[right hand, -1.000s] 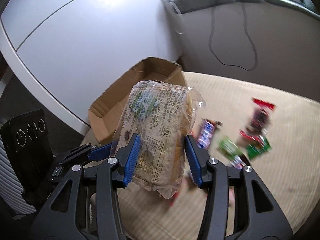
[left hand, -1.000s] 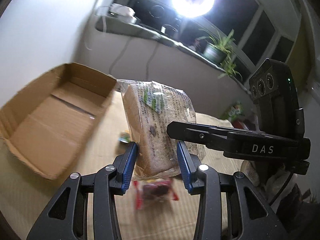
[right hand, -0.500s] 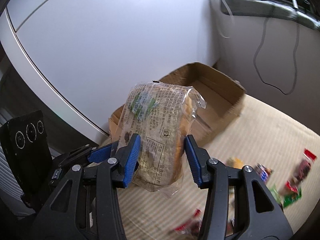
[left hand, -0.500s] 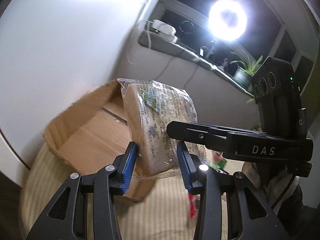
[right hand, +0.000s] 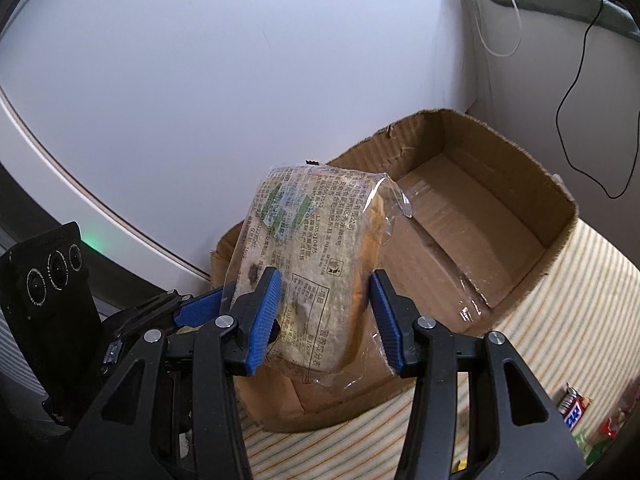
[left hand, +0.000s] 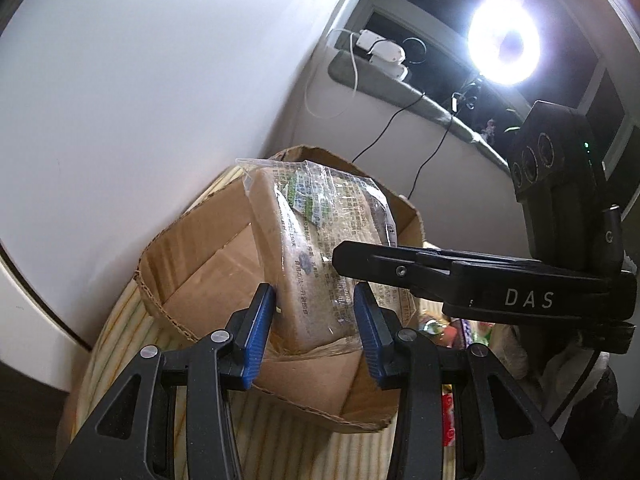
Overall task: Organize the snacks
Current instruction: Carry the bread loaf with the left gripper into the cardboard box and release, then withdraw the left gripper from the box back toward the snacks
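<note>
- Far left in both wrist views, we see a broad white panel (right hand: 240,80) with a curved edge rising behind everything, a dark gap below it.
- In front of it lies a cream surface with thin stripes (right hand: 560,320), and on that sits an open cardboard box (right hand: 552,216), flaps torn, its bottom bare apart from a strip of clear tape.
- We hold the bagged bread (left hand: 316,240) above the box's near edge, tilted, with the printed wrapper facing us.
- Our left gripper (left hand: 316,320) pinches the lower end of the loaf between its blue pads; our right gripper (right hand: 324,312) clamps the same loaf from the other side, pads pressed into the wrapper.
- In the left wrist view the right gripper's black body crosses in from the right, marked "DAS".
- Further right, a grey ledge (left hand: 420,100) runs along the wall with a white adapter (left hand: 384,52) and dangling cables.
- Above it a ring light (left hand: 504,48) glares against dark window panes.
- Low right in the right wrist view, loose snack packets (right hand: 576,408) lie on the striped surface, well apart from the box.
</note>
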The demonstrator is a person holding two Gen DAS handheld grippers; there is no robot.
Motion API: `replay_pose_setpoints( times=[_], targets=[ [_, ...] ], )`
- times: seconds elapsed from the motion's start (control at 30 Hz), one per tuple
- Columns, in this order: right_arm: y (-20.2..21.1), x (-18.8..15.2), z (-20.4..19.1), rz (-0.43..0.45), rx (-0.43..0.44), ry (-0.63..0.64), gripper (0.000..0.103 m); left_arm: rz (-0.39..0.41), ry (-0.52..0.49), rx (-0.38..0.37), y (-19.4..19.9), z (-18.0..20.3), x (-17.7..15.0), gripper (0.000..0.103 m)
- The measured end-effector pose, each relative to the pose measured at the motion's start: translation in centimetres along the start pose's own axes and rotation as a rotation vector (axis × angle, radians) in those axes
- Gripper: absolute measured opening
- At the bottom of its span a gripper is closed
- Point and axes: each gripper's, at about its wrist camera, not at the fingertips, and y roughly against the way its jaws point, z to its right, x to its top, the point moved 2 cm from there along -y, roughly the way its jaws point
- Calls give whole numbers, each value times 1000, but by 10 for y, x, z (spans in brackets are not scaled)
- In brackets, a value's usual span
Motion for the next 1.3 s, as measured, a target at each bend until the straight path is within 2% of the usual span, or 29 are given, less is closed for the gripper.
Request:
replay_pose_setpoints(
  times=[0.33,0.43,0.6,0.73,0.83,0.87,0.93,1.1,1.2,1.3],
  targets=[
    [-18,5,10,-27,16,-32,49,-16,-27,39,-9,6,2,39],
    [-19,5,11,-22,-13,-26,51,-14,-48,69,-9,11,1,39],
    [-14,5,11,9,-48,-11,67,0,-61,99,-3,14,-1,39],
    [-2,2,14,32,-77,-3,70,21,-72,111,8,18,-2,39],
    [6,-4,21,44,-98,3,74,41,-106,123,16,26,-5,44],
    [10,-8,24,48,-108,5,77,49,-116,128,19,29,-7,51],
    [20,-17,32,60,-133,14,80,66,-136,129,26,36,-12,58],
    [47,-40,51,92,-205,47,95,70,-164,116,32,53,-23,59],
    [63,-55,60,113,-217,50,101,67,-174,101,34,62,-29,62],
    [80,-70,70,117,-237,34,102,62,-177,79,37,71,-37,63]
  ],
)
